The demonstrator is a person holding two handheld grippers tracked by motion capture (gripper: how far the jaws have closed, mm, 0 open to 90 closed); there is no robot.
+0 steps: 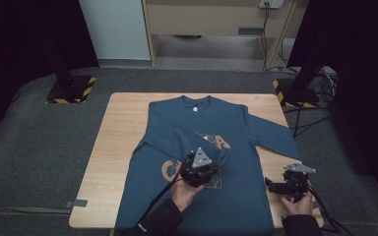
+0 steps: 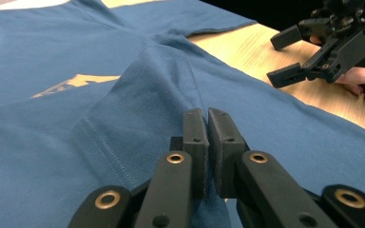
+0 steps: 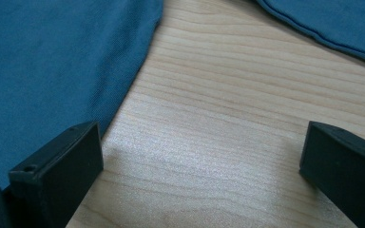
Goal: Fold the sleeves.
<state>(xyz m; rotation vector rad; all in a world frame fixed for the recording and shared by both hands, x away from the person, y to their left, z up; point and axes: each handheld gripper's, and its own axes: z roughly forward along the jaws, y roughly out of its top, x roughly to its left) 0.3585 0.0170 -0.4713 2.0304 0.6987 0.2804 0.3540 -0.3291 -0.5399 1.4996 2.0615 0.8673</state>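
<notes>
T-shirt [image 1: 236, 147] sleeve, pinched by left gripper [image 2: 206, 142], hides its print.

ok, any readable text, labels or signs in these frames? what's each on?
None readable.
Gold print on the T-shirt chest: partly covered by the folded sleeve and the left gripper, too blurred to read.
Pale neck label inside the collar: too small.
Yellow-black hazard stripes on the stand bases: no words.

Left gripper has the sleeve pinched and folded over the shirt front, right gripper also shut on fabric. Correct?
Not quite. The left gripper is shut on the sleeve, folded over the shirt. But the right gripper is open: the right gripper view shows its jaws wide apart over bare table, beside the shirt's edge, holding nothing.
</notes>
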